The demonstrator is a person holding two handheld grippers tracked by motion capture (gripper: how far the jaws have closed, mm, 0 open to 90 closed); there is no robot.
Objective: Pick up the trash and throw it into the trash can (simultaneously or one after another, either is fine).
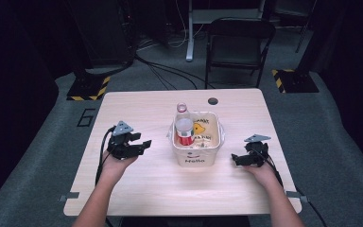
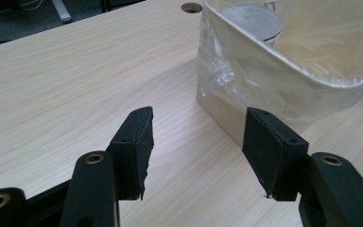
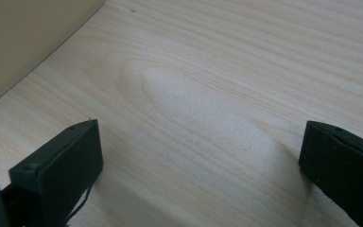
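While both my hands rest on the surface (image 1: 137, 189), the bin (image 1: 196, 156) stands between them, near the middle. It is a cream bin with a clear plastic liner (the word "Hello" is on its front wall). Inside it I see a can (image 1: 185, 131) with a red body and a silver top, standing upright, and a bottle (image 1: 182, 108) with a pink cap behind it, at the far wall.

My left tongs (image 1: 144, 143) are to the left of the bin, near it but apart, and they point toward it. In the left gripper view the pads (image 2: 139, 142) stand apart, released, with only bare wood between them; the bin corner is just beyond.

My right tongs (image 1: 235, 159) are to the right of the bin, low over the wood. They are wide apart and hold nothing.
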